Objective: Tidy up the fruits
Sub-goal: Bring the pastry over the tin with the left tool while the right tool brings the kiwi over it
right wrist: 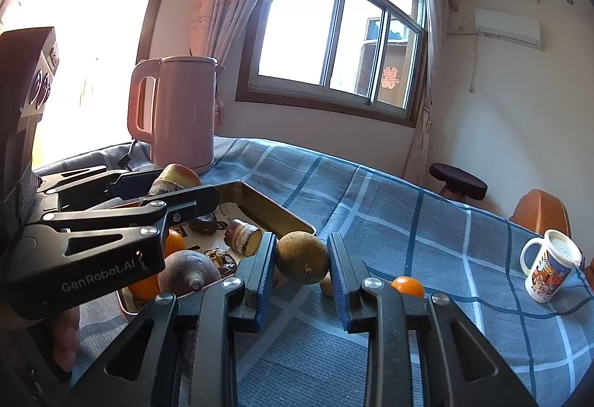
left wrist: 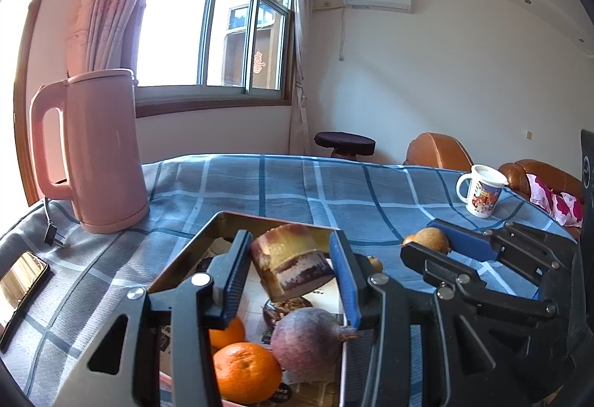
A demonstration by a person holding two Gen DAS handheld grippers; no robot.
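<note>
My left gripper [left wrist: 289, 236] is shut on a cut yellow-and-purple sugarcane piece [left wrist: 287, 260], held above a metal tray [left wrist: 274, 219]. In the tray lie two oranges [left wrist: 247, 371], a purple round fruit [left wrist: 308, 342] and a second cane piece [right wrist: 243, 236]. My right gripper [right wrist: 300, 238] is shut on a brown round fruit [right wrist: 300, 258], just right of the tray's corner and low over the blue checked cloth. A small orange fruit [right wrist: 407, 286] and a small brown one [right wrist: 326, 284] lie on the cloth behind the right gripper's fingers.
A pink kettle [left wrist: 100, 150] stands at the table's far left with its cord beside it. A phone [left wrist: 22, 277] lies near the left edge. A printed mug [right wrist: 549, 267] stands at the right. Beyond the table are a stool [left wrist: 345, 143] and brown chairs.
</note>
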